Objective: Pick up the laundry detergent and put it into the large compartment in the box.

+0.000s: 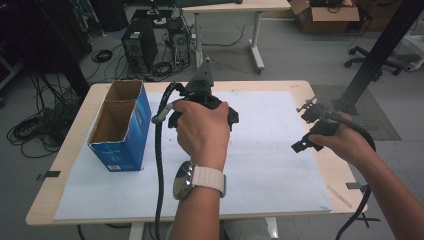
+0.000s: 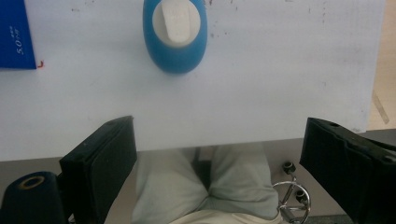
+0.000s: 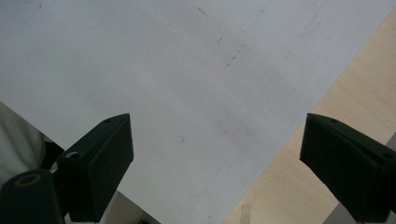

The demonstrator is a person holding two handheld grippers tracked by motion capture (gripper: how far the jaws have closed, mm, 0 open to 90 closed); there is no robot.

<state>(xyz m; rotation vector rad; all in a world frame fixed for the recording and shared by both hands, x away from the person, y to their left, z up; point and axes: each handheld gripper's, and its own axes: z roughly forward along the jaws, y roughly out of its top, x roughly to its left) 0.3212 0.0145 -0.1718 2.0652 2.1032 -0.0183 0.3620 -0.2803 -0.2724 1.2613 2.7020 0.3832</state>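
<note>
A blue egg-shaped object with a white top piece lies on the white sheet, a short way ahead of my left gripper. Its jaws stand wide open with nothing between them. In the high view the left gripper is held over the middle of the sheet, with a hand wrapped around it and hiding the jaws. My right gripper is open and empty above the sheet's edge. In the high view the right gripper hovers near the table's right side.
A blue cardboard box, open at the top, stands on the sheet's left part; its corner shows in the left gripper view. The bare wooden table rim runs along the sheet. Computers, cables and another desk sit on the floor beyond.
</note>
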